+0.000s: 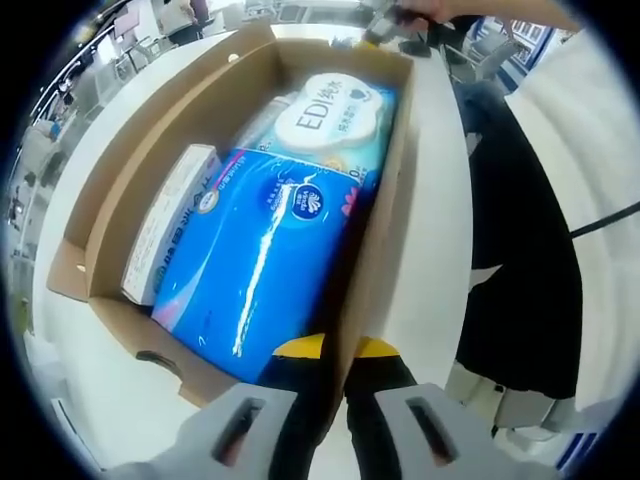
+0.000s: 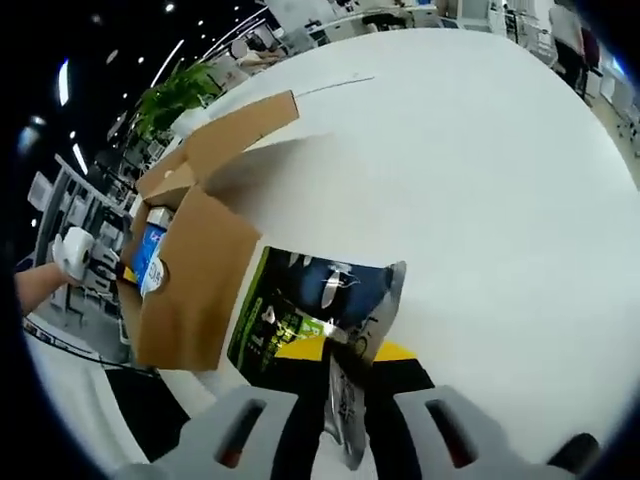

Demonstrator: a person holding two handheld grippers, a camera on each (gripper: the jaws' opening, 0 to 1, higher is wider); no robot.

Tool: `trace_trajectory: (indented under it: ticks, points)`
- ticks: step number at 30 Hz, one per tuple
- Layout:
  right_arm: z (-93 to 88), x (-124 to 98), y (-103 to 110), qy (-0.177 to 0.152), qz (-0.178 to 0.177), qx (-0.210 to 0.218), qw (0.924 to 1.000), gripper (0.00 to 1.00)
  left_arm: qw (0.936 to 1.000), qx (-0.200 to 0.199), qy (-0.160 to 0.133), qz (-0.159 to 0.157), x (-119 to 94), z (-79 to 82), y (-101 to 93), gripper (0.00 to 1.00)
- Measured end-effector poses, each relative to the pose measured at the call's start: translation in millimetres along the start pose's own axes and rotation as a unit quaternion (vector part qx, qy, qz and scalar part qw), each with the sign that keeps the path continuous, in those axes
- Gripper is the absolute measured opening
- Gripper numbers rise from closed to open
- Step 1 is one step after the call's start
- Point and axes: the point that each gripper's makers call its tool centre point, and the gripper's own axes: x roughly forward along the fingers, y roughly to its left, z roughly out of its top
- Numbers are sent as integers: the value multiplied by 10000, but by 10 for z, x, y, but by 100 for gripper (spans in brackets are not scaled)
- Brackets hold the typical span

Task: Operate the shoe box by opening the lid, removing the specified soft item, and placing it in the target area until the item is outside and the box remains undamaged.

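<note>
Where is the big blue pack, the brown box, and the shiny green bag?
blue pack [image 1: 255,270]: left gripper view, middle of its glossy top.
cardboard box [image 2: 190,290]: right gripper view, its brown side wall.
green bag [image 2: 300,325]: right gripper view, its printed front, above the jaws.

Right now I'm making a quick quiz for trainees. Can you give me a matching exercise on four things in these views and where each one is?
Things:
1. blue pack
2. dark green pouch
3. cardboard box
4. potted plant

Places or states:
A. beyond the box, at the table's far edge
B. lying inside the box
C. gripped by the right gripper
D. its side wall between the left gripper's jaws

Pairs: 1-B, 2-C, 3-D, 4-A
</note>
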Motion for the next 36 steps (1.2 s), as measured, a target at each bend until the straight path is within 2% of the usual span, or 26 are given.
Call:
trace_trajectory:
  ticks: [4, 7, 9, 11, 13, 14, 15, 18, 21, 24, 26, 28, 30, 32, 34, 36]
  points:
    - [-31, -18, 0, 123, 112, 59, 9998, 16, 10000, -11, 6, -7, -1, 1, 6, 5]
    - [-42, -55, -127, 143, -172, -254, 9994, 18, 10000, -7, -3, 0, -1, 1, 7, 5]
    - [-30, -70, -138, 73, -179, -339, 9992, 20, 10000, -2, -7, 2, -1, 2, 4, 5]
    - [-30, -74, -189, 74, -274, -312, 9991, 25, 10000, -11, -8, -11, -2, 2, 2, 5]
    - [-51, -111, -208, 73, -327, -237, 9992, 25, 10000, -13, 0, -22, -3, 0, 5, 5]
    - [-52, -132, -223, 46, -373, -191, 9991, 25, 10000, -11, -1, -21, -3, -1, 7, 5]
    - [-18, -176, -301, -116, -575, -144, 9982, 25, 10000, -4, -4, -21, -4, -1, 7, 5]
    - [38, -287, -306, -392, -705, -173, 9966, 25, 10000, -9, -2, -20, -7, -1, 5, 5]
    - [58, -336, -197, -473, -557, -335, 9968, 26, 10000, -6, -7, 21, -8, -5, 3, 5]
    - [91, -378, -135, -582, -596, -452, 9955, 28, 10000, -2, -9, 14, -10, -4, 6, 5]
    - [184, -405, -29, -925, -510, -594, 9926, 35, 10000, 2, -5, -2, -10, -4, 8, 5]
    - [145, -375, 96, -955, -389, -534, 9932, 44, 10000, 10, -12, -19, -11, -4, 5, 5]
    - [92, -291, 303, -1005, -150, -726, 9922, 46, 10000, 10, -2, -16, -9, -4, 7, 5]
    - [39, -203, 382, -991, -309, -1065, 9889, 45, 10000, 10, -2, -3, -7, -3, 9, 5]
    - [35, -113, 405, -1056, -539, -1319, 9842, 49, 10000, 13, -6, 1, -6, -3, 9, 5]
    - [42, -54, 445, -1136, -628, -1305, 9829, 58, 10000, 11, -3, -1, -6, -5, 8, 5]
